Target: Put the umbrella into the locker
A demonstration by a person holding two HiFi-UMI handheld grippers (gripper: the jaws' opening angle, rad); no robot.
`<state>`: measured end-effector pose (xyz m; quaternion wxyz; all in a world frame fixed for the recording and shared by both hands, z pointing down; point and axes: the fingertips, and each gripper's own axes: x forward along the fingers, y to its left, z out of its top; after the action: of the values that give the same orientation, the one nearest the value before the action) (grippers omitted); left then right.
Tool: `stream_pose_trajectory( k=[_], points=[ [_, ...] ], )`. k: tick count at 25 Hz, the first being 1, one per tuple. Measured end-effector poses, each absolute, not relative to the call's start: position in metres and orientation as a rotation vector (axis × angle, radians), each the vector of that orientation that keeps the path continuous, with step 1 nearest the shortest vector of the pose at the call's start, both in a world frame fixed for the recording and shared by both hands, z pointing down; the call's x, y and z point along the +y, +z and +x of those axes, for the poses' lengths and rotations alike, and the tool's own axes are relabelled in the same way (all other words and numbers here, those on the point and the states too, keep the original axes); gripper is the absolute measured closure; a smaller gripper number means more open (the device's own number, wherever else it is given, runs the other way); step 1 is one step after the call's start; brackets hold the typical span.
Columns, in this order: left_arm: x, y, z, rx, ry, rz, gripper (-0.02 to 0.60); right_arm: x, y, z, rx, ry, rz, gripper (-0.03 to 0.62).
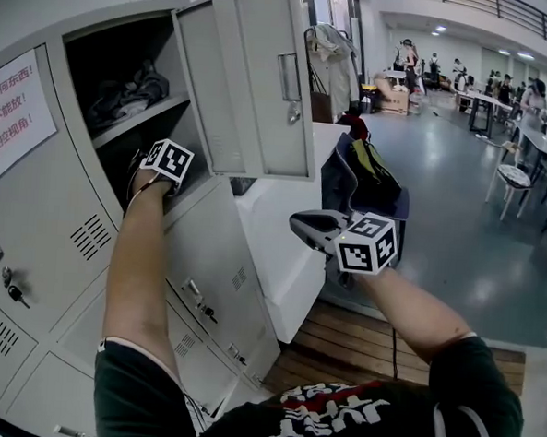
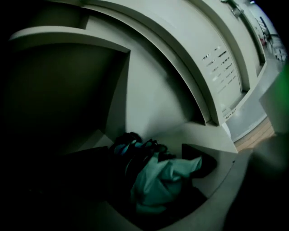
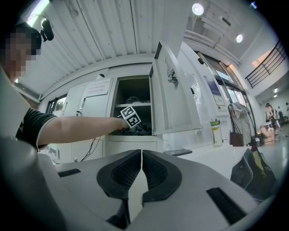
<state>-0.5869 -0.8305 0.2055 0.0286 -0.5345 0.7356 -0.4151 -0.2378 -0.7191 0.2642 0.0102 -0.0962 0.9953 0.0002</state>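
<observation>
Step in hand looks like the release, at the tail end of placement. The folded teal-and-black fabric umbrella (image 2: 158, 180) lies crumpled on the floor of the open compartment, under the inner shelf (image 1: 136, 120) of the grey metal locker (image 1: 60, 237).

The left gripper (image 1: 161, 165) is reached into that compartment and angled down. Its jaws stand spread wide with the umbrella low between them. I see no pad pressing on the fabric, so I read it as let go.

The right gripper (image 1: 302, 228) is held level out in front of the white counter (image 1: 274, 213), well apart from the locker. Its jaws are pressed together on nothing.

A dark bundle of cloth (image 1: 124, 93) sits on the shelf above and isn't involved. The locker door (image 1: 263, 83) hangs open to the right of the left arm.

Next move, my call:
- Pull the left gripper straight back out with the jaws kept wide, so loose fabric doesn't snag and drag out.
- Clear the door edge on the way.
- Swing the door shut if that's wanted; the right gripper is free for it.
</observation>
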Motion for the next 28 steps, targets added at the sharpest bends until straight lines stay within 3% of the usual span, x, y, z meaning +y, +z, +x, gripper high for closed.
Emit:
stream_pose_trajectory(
  k=[10,21,24,28],
  points=[
    [-0.799,0.151,-0.547,2.419,-0.548,-1.881,0.080,-0.709,0.261,-0.239,3.109,-0.012,-0.259,0.559],
    [-0.747,0.115,-0.515,2.317,-0.158,-1.945,0.089,-0.687,0.256,-0.251,3.116,0.020,-0.159,0.559],
    [-0.729,0.112,-0.487,2.248,-0.101,-2.004,0.126,-0.680,0.252,-0.253,3.115,0.034,-0.120,0.559],
    [-0.699,0.118,-0.438,2.122,-0.034,-2.107,0.238,-0.670,0.250,-0.255,3.111,0.048,-0.064,0.559]
  ],
)
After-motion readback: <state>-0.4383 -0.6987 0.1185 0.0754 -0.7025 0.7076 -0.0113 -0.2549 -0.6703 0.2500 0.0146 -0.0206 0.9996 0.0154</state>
